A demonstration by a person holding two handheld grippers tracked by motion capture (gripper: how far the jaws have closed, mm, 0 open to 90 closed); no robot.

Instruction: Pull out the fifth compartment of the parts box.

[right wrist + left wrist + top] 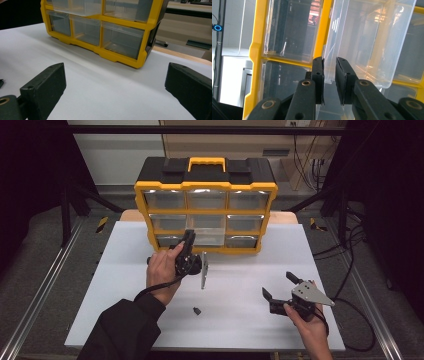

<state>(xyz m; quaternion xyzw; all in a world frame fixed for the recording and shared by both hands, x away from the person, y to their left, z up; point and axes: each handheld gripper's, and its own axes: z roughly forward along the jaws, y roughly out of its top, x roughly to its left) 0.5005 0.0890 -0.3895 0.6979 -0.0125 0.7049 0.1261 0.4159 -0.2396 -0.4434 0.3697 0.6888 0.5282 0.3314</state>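
Observation:
A yellow and black organiser (205, 186) with clear drawers stands at the back of the white table (250, 270). The centre drawer (209, 231) of its middle row is pulled partway out. My left gripper (189, 236) is at that drawer's front left corner. In the left gripper view the jaws of the left gripper (329, 63) are shut on the clear drawer's (367, 37) front edge. My right gripper (278, 285) hovers open over the table at the front right, apart from the organiser (120, 37). In the right gripper view, bare table lies between the jaws of the right gripper (115, 73).
A small dark part (196, 310) lies on the table near the front, between the two hands. The other drawers (241, 240) sit closed in the frame. Metal rails (40, 290) and cables (350, 255) run along both sides of the table.

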